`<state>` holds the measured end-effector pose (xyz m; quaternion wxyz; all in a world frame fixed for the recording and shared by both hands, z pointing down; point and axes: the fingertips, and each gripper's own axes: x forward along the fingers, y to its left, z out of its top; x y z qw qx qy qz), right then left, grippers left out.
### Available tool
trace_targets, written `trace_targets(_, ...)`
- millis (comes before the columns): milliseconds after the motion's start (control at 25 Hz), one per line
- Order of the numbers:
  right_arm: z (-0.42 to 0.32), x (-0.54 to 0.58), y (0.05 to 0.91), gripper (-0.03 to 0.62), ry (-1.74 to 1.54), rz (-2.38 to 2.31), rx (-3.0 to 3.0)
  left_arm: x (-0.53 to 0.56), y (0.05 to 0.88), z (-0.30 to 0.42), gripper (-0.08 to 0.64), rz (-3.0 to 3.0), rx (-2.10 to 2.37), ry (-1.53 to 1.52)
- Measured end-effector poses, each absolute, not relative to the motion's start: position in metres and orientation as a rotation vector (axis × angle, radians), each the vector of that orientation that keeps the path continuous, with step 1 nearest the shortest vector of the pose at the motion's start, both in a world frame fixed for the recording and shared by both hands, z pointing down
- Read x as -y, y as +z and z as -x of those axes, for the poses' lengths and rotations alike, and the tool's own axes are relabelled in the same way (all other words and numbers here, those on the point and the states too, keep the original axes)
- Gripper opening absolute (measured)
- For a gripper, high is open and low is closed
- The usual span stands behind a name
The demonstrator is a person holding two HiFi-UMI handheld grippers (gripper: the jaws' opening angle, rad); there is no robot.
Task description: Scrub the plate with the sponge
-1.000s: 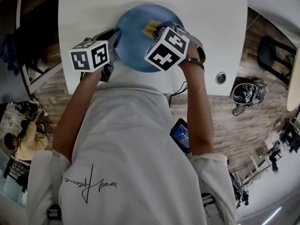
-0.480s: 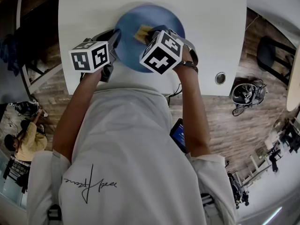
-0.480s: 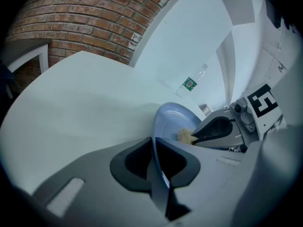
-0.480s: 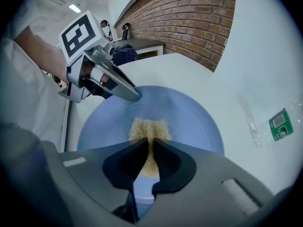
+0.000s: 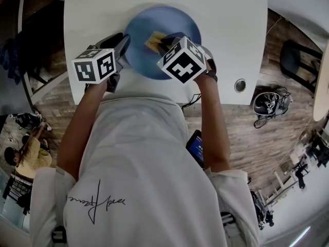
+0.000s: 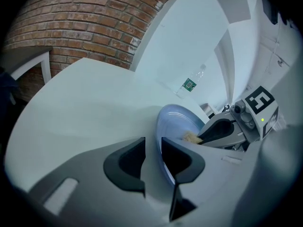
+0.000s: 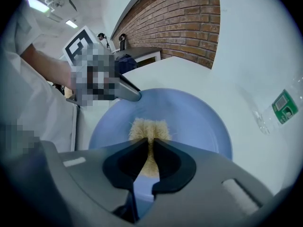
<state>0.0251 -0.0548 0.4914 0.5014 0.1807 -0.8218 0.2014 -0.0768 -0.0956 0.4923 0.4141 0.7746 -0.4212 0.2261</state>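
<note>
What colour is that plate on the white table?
The plate is light blue, best seen in the right gripper view.

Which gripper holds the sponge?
The right gripper, shut on the sponge; the left gripper has just been opening its jaws, the plate between them.

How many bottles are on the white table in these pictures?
1. The clear bottle with a green label is on the white table, beyond the blue plate, away from the person. Others may be hidden by the person's body.
</note>
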Motion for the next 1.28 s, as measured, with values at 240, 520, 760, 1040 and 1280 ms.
trace_targets(240, -0.03, 0.045, 0.484, 0.044, 0.496, -0.468, 2.013, 0.086, 0.486, 0.086, 0.158, -1.949, 1.081, 0.551)
trace_targets(520, -0.039, 0.034, 0.478, 0.043, 0.555, -0.518, 2.051, 0.077, 0.48, 0.101, 0.169, -1.945, 1.116, 0.52)
trace_targets(760, -0.048, 0.026, 0.464, 0.043, 0.554, -0.563, 2.076, 0.067, 0.462, 0.108, 0.156, -1.972, 1.136, 0.472)
trace_targets(1040, -0.05, 0.019, 0.437, 0.041, 0.517, -0.654, 2.127, 0.053, 0.433, 0.108, 0.142, -2.007, 1.109, 0.352)
trace_targets(1280, -0.046, 0.002, 0.417, 0.041, 0.556, -0.719, 2.196, 0.046, 0.398, 0.091, 0.129, -2.103, 1.054, 0.294)
